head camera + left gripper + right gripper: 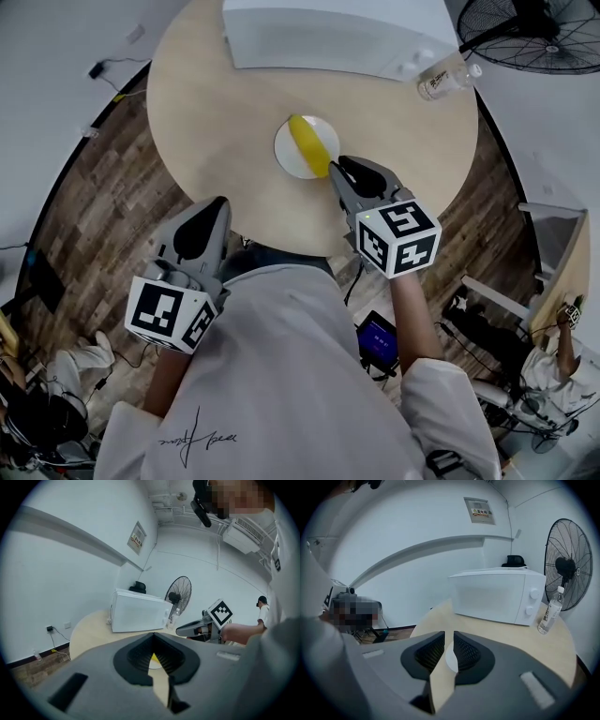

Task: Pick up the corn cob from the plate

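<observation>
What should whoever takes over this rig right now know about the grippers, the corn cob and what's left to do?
Left gripper: shut, empty, back at the near edge of the table.
Right gripper: slightly open, nothing between its pads, tips at the near rim of the plate.
Corn cob: lying on the plate, not gripped.
Done: right gripper brought up to the cob's near end.
Left: open wider if needed, close on the cob, lift it off.

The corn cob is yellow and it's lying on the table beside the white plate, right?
Not quite. The corn cob is yellow, but it lies on the white plate, not beside it on the table. The head view shows this.
</observation>
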Demonstrator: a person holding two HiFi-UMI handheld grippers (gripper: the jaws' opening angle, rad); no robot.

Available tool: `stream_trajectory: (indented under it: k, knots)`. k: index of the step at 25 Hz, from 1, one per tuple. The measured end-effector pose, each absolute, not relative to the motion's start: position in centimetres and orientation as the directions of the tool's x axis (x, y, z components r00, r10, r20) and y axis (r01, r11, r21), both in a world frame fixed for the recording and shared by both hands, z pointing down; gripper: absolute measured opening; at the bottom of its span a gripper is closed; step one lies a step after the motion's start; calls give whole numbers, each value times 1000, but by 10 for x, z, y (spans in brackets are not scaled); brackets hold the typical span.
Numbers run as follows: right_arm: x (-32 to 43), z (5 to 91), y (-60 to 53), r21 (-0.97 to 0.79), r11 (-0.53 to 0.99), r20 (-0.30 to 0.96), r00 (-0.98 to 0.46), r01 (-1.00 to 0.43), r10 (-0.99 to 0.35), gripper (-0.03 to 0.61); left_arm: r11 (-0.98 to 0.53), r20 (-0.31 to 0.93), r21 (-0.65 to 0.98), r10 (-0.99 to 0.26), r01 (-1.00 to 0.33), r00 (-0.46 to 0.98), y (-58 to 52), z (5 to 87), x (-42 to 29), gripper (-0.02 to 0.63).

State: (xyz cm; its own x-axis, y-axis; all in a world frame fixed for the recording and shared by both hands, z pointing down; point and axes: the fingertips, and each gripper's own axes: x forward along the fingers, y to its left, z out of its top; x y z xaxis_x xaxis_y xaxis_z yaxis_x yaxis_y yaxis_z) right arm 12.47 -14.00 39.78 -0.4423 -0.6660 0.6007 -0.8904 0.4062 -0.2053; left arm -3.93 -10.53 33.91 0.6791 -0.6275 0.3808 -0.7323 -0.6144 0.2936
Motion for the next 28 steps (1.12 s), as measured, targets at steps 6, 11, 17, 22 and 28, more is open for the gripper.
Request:
stream_trajectory:
  k: [6, 11, 17, 22, 28]
  knots:
    - [120, 411, -149, -210, 415, 624, -448, -885, -640, 79, -611, 392, 299, -622, -733, 678, -108, 343, -43, -6]
    - [117, 420, -155, -219, 418, 643, -452, -882, -618, 89, -601, 399, 309, -622, -737, 674, -111, 346, -47, -6]
    - [116, 433, -163, -210, 420, 670, -442, -883, -596, 109, -597, 412, 311, -617, -740, 671, -116, 351, -48, -6]
    - [113, 443, -167, -212, 418, 689, -438, -884, -578, 115, -593, 419, 316, -613, -741, 669, -117, 353, -51, -6]
    - [109, 457, -173, -213, 416, 713, -431, -884, -553, 126, -583, 426, 322, -614, -746, 664, -121, 357, -58, -6]
